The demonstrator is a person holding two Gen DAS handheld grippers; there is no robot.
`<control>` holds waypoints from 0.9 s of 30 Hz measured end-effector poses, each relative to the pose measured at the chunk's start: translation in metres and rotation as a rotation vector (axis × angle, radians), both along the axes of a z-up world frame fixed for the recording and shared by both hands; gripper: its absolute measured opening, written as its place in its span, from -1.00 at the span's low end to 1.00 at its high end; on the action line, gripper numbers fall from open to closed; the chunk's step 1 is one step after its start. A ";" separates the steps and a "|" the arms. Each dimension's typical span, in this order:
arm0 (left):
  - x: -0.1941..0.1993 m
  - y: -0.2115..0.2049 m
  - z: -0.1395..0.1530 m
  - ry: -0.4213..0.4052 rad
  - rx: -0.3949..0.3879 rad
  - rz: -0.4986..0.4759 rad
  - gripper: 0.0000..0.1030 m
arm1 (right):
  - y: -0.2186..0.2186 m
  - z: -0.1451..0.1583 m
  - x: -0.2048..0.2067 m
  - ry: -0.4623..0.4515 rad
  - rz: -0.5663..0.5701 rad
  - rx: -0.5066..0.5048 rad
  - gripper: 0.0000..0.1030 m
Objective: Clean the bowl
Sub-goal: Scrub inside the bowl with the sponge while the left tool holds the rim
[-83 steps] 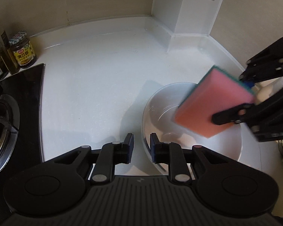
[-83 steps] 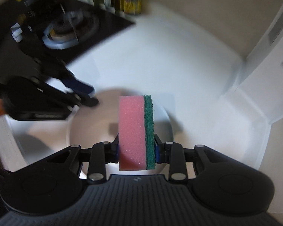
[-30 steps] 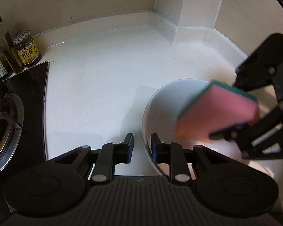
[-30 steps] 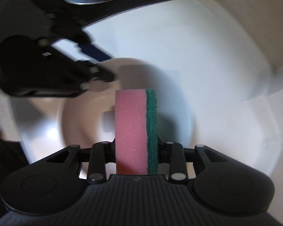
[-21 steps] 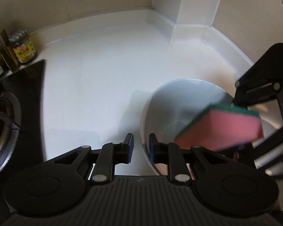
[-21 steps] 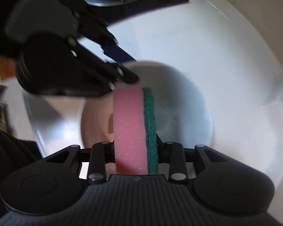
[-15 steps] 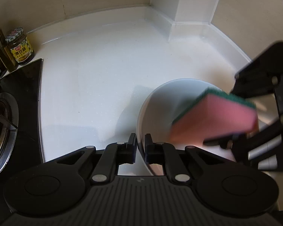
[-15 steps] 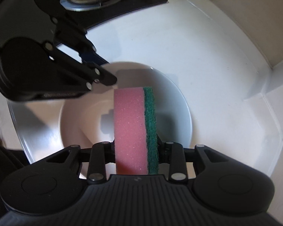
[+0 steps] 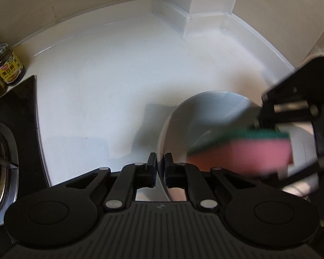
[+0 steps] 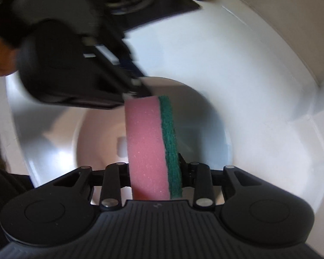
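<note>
- Your left hand-held gripper (image 9: pixel 160 168) is pinched nearly closed on the near rim of the white bowl (image 9: pixel 207 112), one finger on the outside of the wall and one on the inside.
- The bowl sits on the white table (image 9: pixel 110 90), toward its right part, with its far rim close to the raised back edge.
- Your right hand-held gripper (image 10: pixel 154 172) clamps the sponge (image 10: pixel 150 149) between its fingers, the pink foam on the left and the green scouring layer on the right.
- In the left wrist view the sponge (image 9: pixel 244 153) is inside the bowl's opening, blurred, green side up; you cannot tell whether it touches the inner wall.
- In the right wrist view the bowl (image 10: pixel 209 116) lies right under the sponge, and your left hand-held gripper (image 10: pixel 138 90) shows blurred at its rim.
- A jar with a yellow label (image 9: pixel 7 67) stands at the far left by the black stove (image 9: pixel 17 116).
</note>
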State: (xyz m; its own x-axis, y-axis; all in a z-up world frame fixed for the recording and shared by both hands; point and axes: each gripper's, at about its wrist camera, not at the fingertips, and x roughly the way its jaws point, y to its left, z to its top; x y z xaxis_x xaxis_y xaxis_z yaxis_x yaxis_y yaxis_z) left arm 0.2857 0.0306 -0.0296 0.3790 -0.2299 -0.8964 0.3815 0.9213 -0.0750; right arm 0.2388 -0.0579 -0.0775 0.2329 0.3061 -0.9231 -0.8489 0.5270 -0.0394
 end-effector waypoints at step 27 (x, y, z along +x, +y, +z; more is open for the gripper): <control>-0.005 0.004 0.006 0.016 0.022 -0.049 -0.91 | -0.028 -0.003 -0.002 0.019 0.043 -0.069 -0.47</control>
